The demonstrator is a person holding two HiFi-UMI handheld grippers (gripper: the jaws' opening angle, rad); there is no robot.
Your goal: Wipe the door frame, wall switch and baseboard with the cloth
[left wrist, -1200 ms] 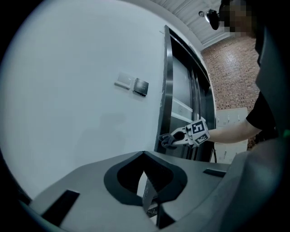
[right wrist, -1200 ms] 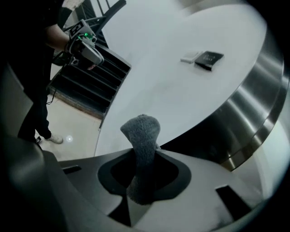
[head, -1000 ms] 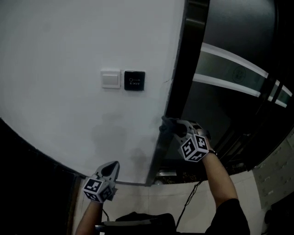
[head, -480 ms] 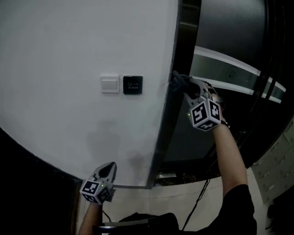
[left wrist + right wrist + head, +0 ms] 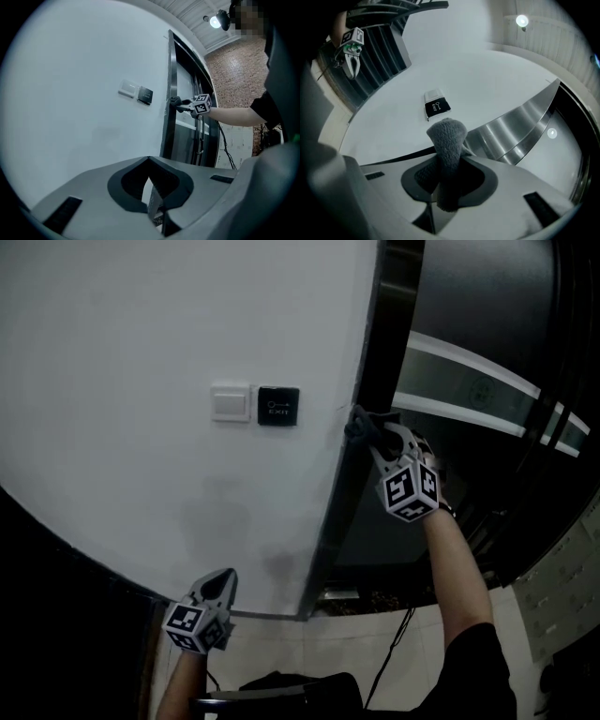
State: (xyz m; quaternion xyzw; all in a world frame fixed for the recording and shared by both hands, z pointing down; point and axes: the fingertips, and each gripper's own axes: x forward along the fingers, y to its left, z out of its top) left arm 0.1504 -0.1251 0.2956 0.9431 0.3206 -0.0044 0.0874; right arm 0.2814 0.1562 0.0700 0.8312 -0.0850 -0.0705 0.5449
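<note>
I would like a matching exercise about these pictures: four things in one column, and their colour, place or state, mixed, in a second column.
1 cloth
2 wall switch
3 exit button
4 left claw

A black, on the wall
B shut, empty, low by the wall
C white, on the wall
D grey, held by the right claw at the door frame

Pairs: 1-D, 2-C, 3-A, 4-B

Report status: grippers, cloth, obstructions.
Right gripper shut on cloth, at door frame edge. Left gripper shut, empty, low beside wall. No obstruction seen.
</note>
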